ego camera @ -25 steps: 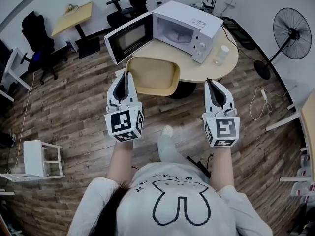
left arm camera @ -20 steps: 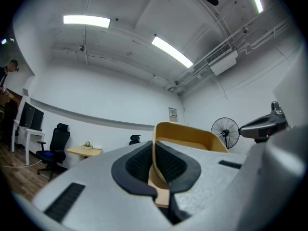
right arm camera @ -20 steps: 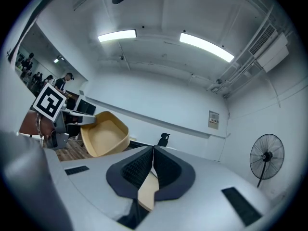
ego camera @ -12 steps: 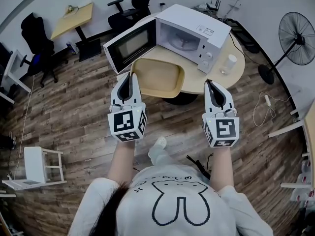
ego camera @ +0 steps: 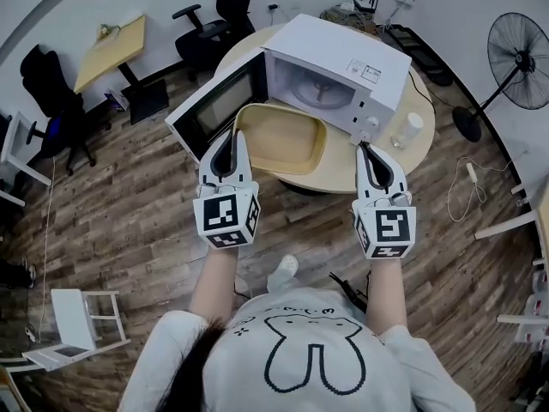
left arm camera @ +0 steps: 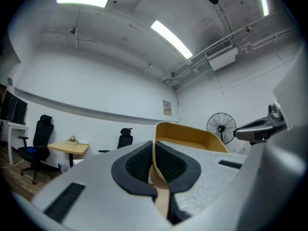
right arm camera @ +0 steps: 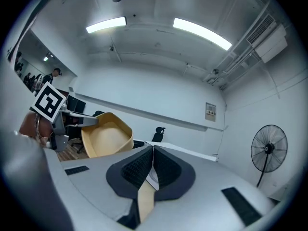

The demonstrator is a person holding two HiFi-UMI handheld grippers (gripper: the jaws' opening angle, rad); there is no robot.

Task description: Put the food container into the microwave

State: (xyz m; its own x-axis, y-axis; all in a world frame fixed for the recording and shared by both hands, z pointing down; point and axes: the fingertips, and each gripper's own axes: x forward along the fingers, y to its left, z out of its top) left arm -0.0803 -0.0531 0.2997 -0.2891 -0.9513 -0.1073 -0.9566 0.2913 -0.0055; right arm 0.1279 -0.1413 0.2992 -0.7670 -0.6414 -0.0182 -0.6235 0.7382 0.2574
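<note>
Ahead of the left gripper [ego camera: 230, 157], in the head view, the food container [ego camera: 279, 140] hangs open side up, its long axis running rightward from the jaws. Its far rim now meets the open microwave [ego camera: 343, 67]; a second ago it sat back over the table [ego camera: 412, 131] edge.

Left gripper view: the left gripper [left arm camera: 155, 150] is clamped on the container's thin wall.

Right gripper view: the right gripper [right arm camera: 152, 153] has its jaws pressed together on nothing, with the container off to its left.
</note>
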